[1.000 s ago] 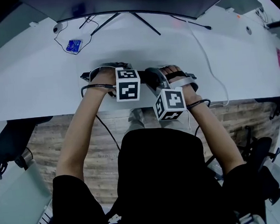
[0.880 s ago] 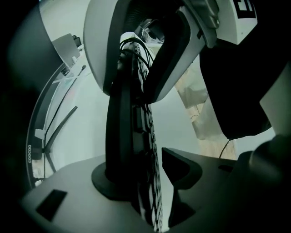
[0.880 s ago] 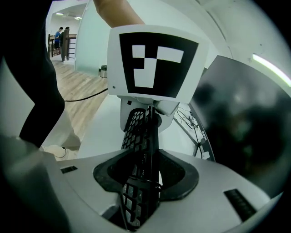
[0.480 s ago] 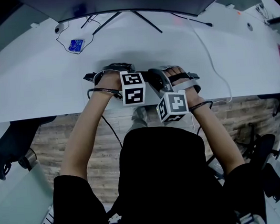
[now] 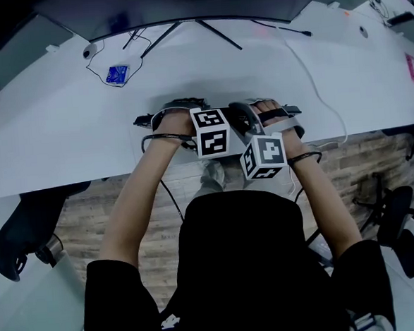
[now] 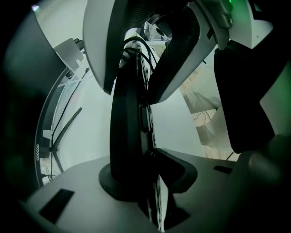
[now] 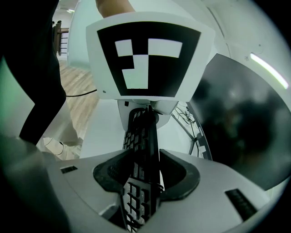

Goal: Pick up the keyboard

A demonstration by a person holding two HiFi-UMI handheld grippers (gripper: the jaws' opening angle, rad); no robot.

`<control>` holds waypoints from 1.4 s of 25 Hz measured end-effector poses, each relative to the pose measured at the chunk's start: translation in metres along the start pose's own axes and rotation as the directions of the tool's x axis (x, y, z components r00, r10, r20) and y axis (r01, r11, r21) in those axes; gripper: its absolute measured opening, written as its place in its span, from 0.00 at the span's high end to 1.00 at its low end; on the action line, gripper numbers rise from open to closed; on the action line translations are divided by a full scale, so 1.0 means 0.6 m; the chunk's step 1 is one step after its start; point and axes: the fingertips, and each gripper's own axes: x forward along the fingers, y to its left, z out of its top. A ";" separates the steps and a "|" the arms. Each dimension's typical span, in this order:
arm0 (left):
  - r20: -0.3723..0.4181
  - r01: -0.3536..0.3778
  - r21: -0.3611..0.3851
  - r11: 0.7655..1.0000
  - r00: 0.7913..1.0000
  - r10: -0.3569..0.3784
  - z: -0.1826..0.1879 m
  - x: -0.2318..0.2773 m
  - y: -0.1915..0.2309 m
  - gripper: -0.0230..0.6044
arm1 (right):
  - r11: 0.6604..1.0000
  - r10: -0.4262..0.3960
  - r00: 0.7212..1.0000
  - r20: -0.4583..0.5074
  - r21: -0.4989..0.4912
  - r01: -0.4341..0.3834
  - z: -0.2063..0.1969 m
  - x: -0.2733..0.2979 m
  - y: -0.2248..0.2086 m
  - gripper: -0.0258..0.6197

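Observation:
The black keyboard (image 5: pixel 147 120) stands on its long edge above the front of the white table (image 5: pixel 49 130), mostly hidden by my hands. My left gripper (image 5: pixel 182 112) points straight down over it. In the left gripper view the keyboard (image 6: pixel 136 113) runs edge-on between the dark pads (image 6: pixel 119 182), which have just been closing and now press on it. My right gripper (image 5: pixel 261 113) is close beside it to the right. In the right gripper view the keys (image 7: pixel 142 136) sit clamped between both pads (image 7: pixel 179 177).
A dark monitor (image 5: pixel 181 4) on a splayed stand (image 5: pixel 215 33) fills the table's back. A small blue item (image 5: pixel 118 73) with a thin wire lies at the back left, and a white cable (image 5: pixel 314 83) trails right. Office chairs (image 5: pixel 11 246) stand on the wooden floor.
Both hands keep their place over the table's front edge with the keyboard between them. Only the head camera's framing has drifted a little.

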 end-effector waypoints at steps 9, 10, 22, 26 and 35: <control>0.001 -0.007 0.005 1.000 1.000 0.007 0.004 -0.003 -0.004 0.79 | 0.997 -0.038 0.999 -0.019 0.063 0.040 0.003 -0.020 -0.002 0.72; 0.001 -0.008 0.004 1.000 1.000 0.008 0.002 -0.003 -0.004 0.80 | 0.996 -0.045 0.999 -0.013 0.072 0.046 0.005 -0.026 -0.003 0.74; -0.007 -0.019 -0.003 1.000 1.000 0.019 -0.001 -0.002 -0.009 0.81 | 0.970 -0.172 0.985 -0.007 0.171 0.171 -0.025 -0.107 -0.022 0.94; -0.019 -0.042 -0.008 0.999 0.999 0.042 -0.001 -0.004 -0.014 0.83 | 0.951 -0.190 0.981 -0.028 0.245 0.191 -0.052 -0.125 -0.012 0.95; -0.035 -0.119 -0.051 0.992 0.992 0.118 -0.002 -0.004 -0.028 0.84 | 0.918 -0.210 0.977 -0.041 0.336 0.211 -0.079 -0.170 0.026 0.95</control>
